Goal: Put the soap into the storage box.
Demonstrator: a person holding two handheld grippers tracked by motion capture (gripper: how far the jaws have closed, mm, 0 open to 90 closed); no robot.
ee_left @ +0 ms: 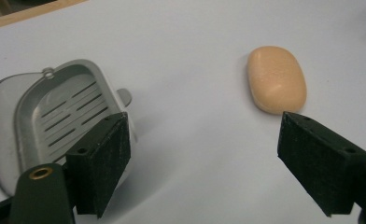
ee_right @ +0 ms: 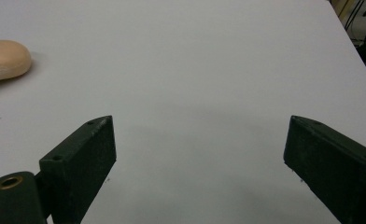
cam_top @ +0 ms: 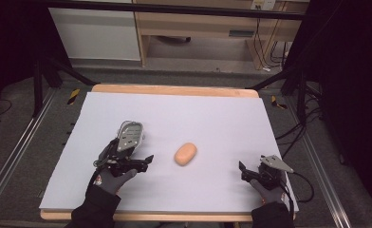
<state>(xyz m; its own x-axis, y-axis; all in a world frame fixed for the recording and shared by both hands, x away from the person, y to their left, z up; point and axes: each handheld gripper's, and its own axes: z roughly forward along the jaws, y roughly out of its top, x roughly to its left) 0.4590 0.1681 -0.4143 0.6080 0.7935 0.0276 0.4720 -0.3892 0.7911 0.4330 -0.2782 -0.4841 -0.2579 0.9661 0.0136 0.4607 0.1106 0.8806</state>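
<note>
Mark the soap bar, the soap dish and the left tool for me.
soap bar [ee_left: 277, 79], left gripper view, middle of its top.
soap dish [ee_left: 64, 109], left gripper view, slotted floor.
left tool [cam_top: 141, 164], high view, between its open jaws.

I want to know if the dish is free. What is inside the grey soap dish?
The grey soap dish holds nothing where it shows: only its slotted floor is visible. One jaw of the left tongs covers its near corner. The orange soap lies apart on the white table cover.

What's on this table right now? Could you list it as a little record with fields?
Surface: white sheet over a wooden table
Soap: peach oval soap bar, lying loose mid-table
Dish: grey slotted plastic soap dish, empty, left of the soap
Left gripper: open, holding nothing, between dish and soap
Right gripper: open, holding nothing, right of the soap
</note>
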